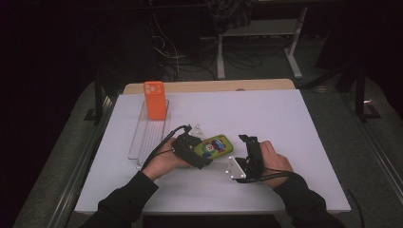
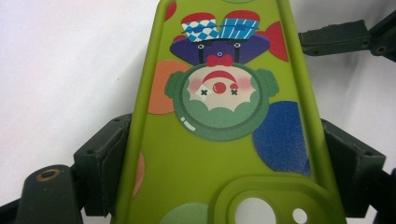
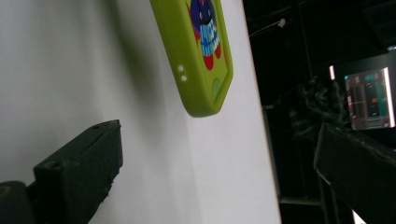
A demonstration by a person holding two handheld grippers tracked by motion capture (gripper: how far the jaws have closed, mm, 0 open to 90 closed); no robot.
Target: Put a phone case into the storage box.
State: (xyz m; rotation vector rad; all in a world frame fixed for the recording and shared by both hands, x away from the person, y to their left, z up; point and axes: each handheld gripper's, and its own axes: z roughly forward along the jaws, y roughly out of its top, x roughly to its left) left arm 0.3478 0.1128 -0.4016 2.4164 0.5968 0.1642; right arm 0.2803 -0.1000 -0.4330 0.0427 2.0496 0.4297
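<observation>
A lime-green phone case printed with a cartoon clown lies back up near the middle of the white table. My left gripper is shut on its camera-hole end. In the left gripper view the two black pads press on the long edges of the case. To the right of the case, my right gripper stands open with nothing between its jaws. The right gripper view has the case's far corner ahead of the gripper, apart from both fingers.
An orange phone case stands upright at the far end of a clear slotted rack on the table's left. The white table top stretches to the right and back. The right gripper's jaw shows past the green case.
</observation>
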